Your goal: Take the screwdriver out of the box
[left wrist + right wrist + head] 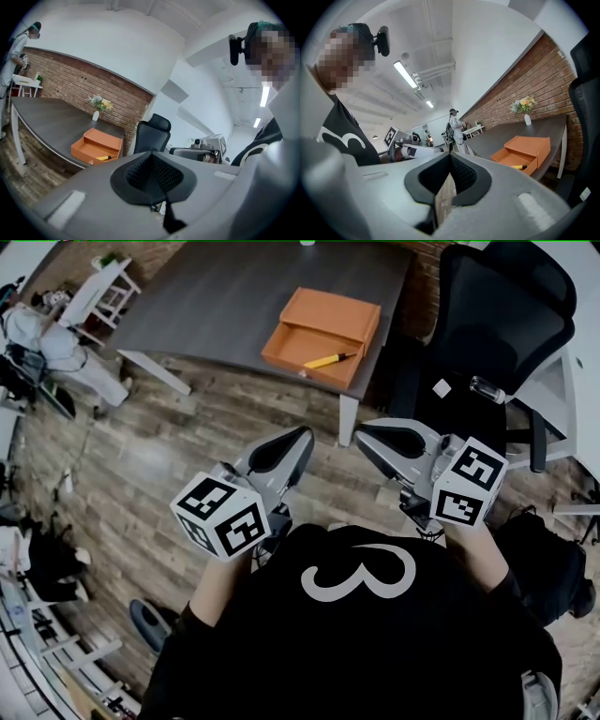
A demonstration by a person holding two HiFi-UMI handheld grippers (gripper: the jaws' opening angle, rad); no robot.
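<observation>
An open orange box (323,326) stands at the near corner of the dark grey table (234,296), with a yellow screwdriver (328,360) lying in its low front tray. Both grippers are held out over the wood floor, well short of the table. My left gripper (302,437) has its jaws together and nothing between them. My right gripper (362,435) is also shut and empty. The left gripper view has the box (96,145) and screwdriver (104,158) far ahead on the left, beyond the closed tips (151,154). In the right gripper view the box (525,150) lies ahead on the right.
A black office chair (497,324) stands right of the table's corner, beside a white desk edge (562,381). A vase of flowers (96,115) sits at the table's far end by the brick wall. A person (453,124) stands in the background, near a small white table (103,292).
</observation>
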